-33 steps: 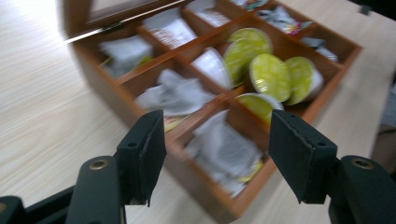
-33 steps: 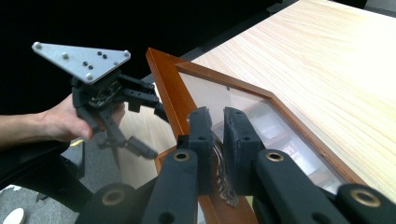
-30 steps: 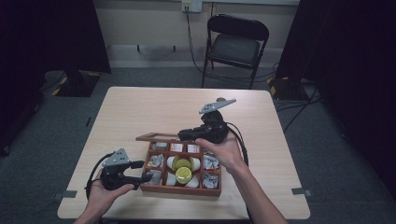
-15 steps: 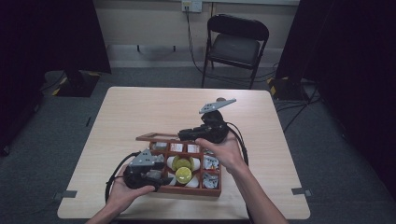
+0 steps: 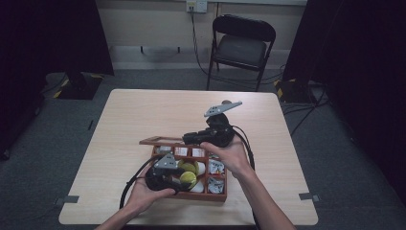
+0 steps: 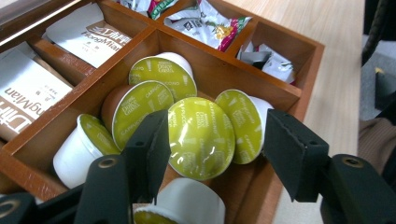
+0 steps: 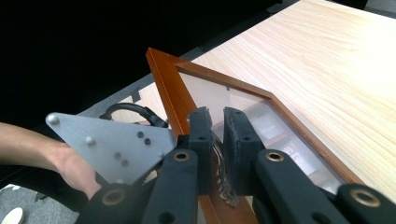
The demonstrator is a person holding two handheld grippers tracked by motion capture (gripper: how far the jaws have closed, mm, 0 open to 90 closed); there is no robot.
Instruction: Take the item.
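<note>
A wooden compartment box (image 5: 218, 195) lies near the table's front edge. My left gripper (image 5: 184, 179) reaches into its middle compartment (image 6: 224, 60), where several green-lidded coffee capsules (image 5: 189, 167) lie. Its jaws have just been closing and now stand shut on one capsule (image 6: 201, 137), whose lid faces the camera between them. My right gripper (image 5: 189, 139) sits at the box's far side, shut on the metal catch (image 7: 219, 186) of the raised wood-framed glass lid (image 7: 163, 77). The lid (image 5: 163, 142) is held up at an angle.
Paper tea packets (image 6: 86, 35) and foil sachets (image 6: 205, 21) fill the other compartments. The left hand with its grey plate (image 7: 112, 144) shows under the lid. Bare tabletop (image 5: 158, 115) stretches behind the box. A black folding chair (image 5: 242, 45) stands beyond the table.
My left gripper has moved right, from beside the box's left edge to over the middle compartment with the capsules. The right gripper and the lid have stayed put.
</note>
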